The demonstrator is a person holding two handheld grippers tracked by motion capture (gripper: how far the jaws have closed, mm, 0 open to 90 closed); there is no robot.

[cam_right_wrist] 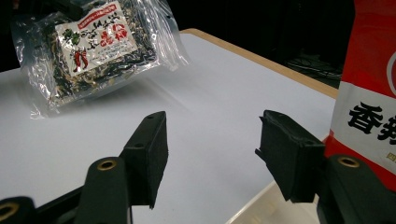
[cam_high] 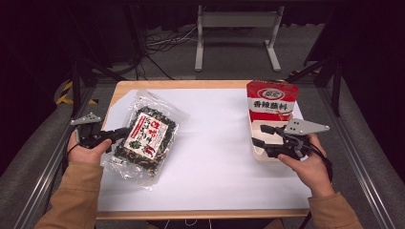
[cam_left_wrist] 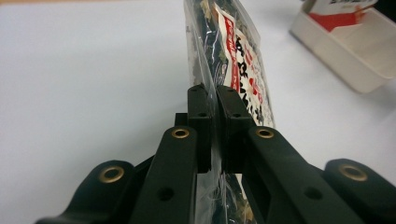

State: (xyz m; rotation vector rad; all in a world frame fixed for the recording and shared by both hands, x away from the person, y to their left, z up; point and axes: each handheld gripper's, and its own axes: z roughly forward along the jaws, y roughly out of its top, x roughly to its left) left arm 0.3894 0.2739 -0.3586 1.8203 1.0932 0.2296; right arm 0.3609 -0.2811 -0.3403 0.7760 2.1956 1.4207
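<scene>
A wooden desk (cam_high: 200, 84) carries a white sheet (cam_high: 215, 157) over nearly its whole top. At the sheet's left edge lies a clear bag of dark dried food with a red and white label (cam_high: 145, 138), its left side pinched and tilted up off the sheet. Near the desk's right edge a red and white packet with Chinese print (cam_high: 271, 101) stands upright in a shallow white tray (cam_high: 258, 151). The left gripper (cam_high: 120, 133) has its jaws clamped tight on the bag's left edge. The right gripper (cam_high: 260, 136) hovers at the tray's near left corner, jaws wide apart with nothing between them.
</scene>
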